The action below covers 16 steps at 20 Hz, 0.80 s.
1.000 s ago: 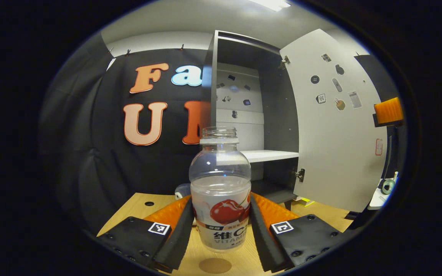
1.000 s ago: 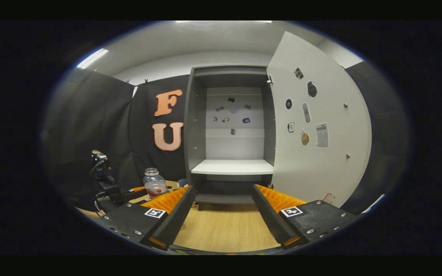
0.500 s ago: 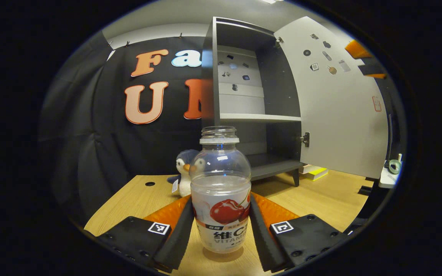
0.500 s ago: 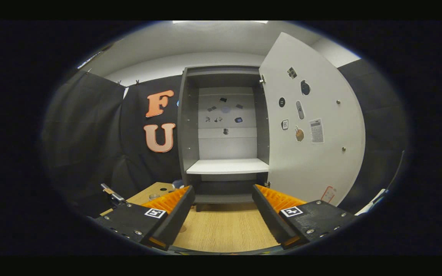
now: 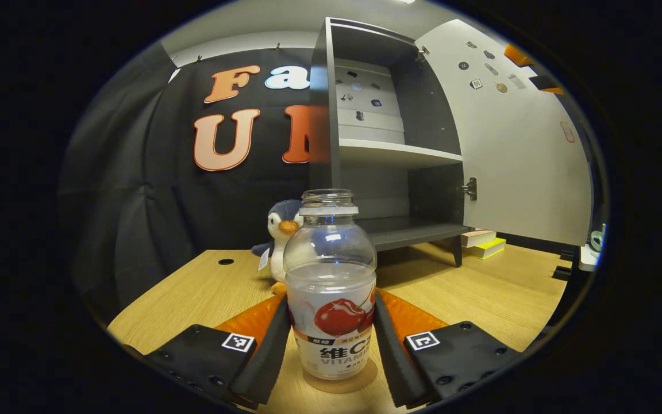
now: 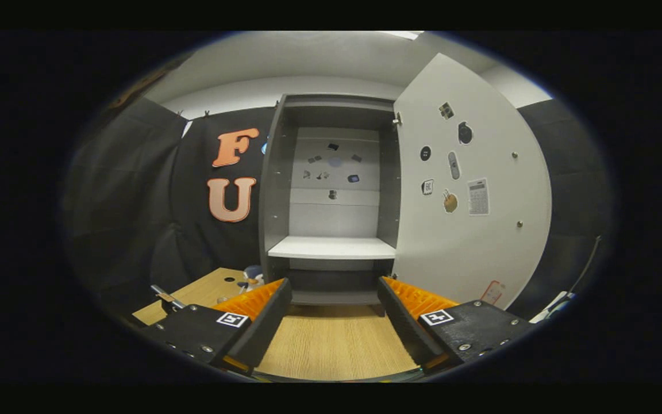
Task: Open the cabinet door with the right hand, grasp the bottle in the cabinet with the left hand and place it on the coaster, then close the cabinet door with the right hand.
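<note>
Left gripper view: I have the left gripper with its jaws clamped on the bottle, standing on the coaster (placing step). Next I release it; the right gripper, jaws apart, must swing the cabinet door closed.

A recording booth: black cloth wall, wooden table, grey cabinet.
</note>
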Available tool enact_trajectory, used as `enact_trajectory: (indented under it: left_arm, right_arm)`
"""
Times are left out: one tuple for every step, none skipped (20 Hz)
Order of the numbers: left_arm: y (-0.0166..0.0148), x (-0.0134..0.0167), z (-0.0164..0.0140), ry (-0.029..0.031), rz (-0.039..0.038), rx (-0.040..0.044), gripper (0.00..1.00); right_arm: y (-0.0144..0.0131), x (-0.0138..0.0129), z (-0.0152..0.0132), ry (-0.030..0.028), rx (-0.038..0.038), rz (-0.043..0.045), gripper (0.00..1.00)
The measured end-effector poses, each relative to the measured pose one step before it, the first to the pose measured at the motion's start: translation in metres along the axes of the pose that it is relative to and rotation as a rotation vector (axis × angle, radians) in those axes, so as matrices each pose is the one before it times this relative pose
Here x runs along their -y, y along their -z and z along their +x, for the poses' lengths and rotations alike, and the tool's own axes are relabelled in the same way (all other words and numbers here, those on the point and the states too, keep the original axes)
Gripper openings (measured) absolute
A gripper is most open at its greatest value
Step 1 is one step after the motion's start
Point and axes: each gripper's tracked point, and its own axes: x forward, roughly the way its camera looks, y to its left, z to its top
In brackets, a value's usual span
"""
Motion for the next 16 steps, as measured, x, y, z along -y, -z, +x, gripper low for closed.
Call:
enact_trajectory:
  left_arm:
    - [0.00312, 0.00097, -0.00020, -0.00081, -0.00040, -0.00214, 0.81]
    - [0.00357, -0.00023, 0.00010, -0.00045, 0.00371, -0.00208, 0.82]
    - [0.00180, -0.00056, -0.00038, -0.00210, 0.00148, 0.00076, 0.81]
    - [0.00188, 0.00065, 0.00103, 0.00303, -0.00208, -0.00074, 0.81]
    - [0.00187, -0.00030, -0.00091, -0.00199, -0.00400, -0.00258, 0.81]
    - [0.00048, 0.00005, 0.00077, 0.00273, -0.01415, 0.00521, 0.81]
    - [0.00262, 0.00080, 0.00008, 0.00016, -0.00839, -0.00380, 0.81]
    - [0.00303, -0.00036, -0.00030, -0.00343, -0.00197, -0.00499, 0.81]
    - [0.00062, -0.00047, -0.00059, -0.00107, 0.00155, 0.00238, 0.81]
    - [0.00018, -0.00097, 0.00013, -0.00359, 0.00448, 0.00425, 0.81]
    - [0.00104, -0.00121, -0.00003, 0.00025, 0.00221, 0.00262, 0.81]
    - [0.00192, -0.00094, 0.00046, -0.00149, -0.00125, 0.00041, 0.81]
    - [0.00013, 0.00151, 0.00028, 0.00195, -0.00108, 0.00233, 0.81]
    - [0.00013, -0.00078, 0.00050, -0.00258, 0.00720, 0.00515, 0.81]
    - [-0.00036, -0.00049, 0.00039, -0.00120, 0.00376, 0.00614, 0.81]
    - [0.00052, -0.00003, 0.00180, -0.00188, 0.00075, 0.00028, 0.81]
  right_arm:
    - [0.00204, 0.00089, 0.00341, 0.00534, -0.00821, 0.00779, 0.93]
    - [0.00236, -0.00151, 0.00314, -0.00354, -0.00940, 0.01235, 0.93]
    - [0.00118, -0.00189, 0.00390, -0.00276, -0.00678, 0.01233, 0.93]
    - [0.00062, -0.00105, 0.00353, -0.00275, -0.00676, 0.00438, 0.93]
    - [0.00122, -0.00041, 0.00264, 0.00080, -0.00610, -0.00371, 0.93]
    - [0.00083, -0.00096, 0.00272, -0.00044, -0.00260, -0.00801, 0.93]
    - [0.00164, -0.00348, 0.00151, -0.00308, -0.00363, -0.00712, 0.93]
    - [0.00053, -0.00245, 0.00101, -0.00351, -0.00232, -0.00679, 0.93]
    - [-0.00011, -0.00231, 0.00077, -0.00491, -0.00283, -0.00713, 0.93]
    - [0.00079, -0.00173, 0.00021, -0.00296, -0.00252, -0.00886, 0.93]
    - [0.00059, -0.00165, 0.00125, -0.00370, -0.00260, -0.01141, 0.93]
    - [0.00214, -0.00124, 0.00194, -0.00116, -0.00457, -0.01070, 0.93]
    - [0.00126, -0.00020, -0.00028, -0.00065, -0.00494, -0.00742, 0.93]
    - [0.00294, -0.00155, 0.00255, -0.00166, -0.00751, -0.00426, 0.93]
    - [0.00072, -0.00156, -0.00093, -0.00218, -0.00573, -0.00052, 0.93]
    - [0.00106, -0.00132, 0.00013, -0.00319, -0.00313, 0.00286, 0.93]
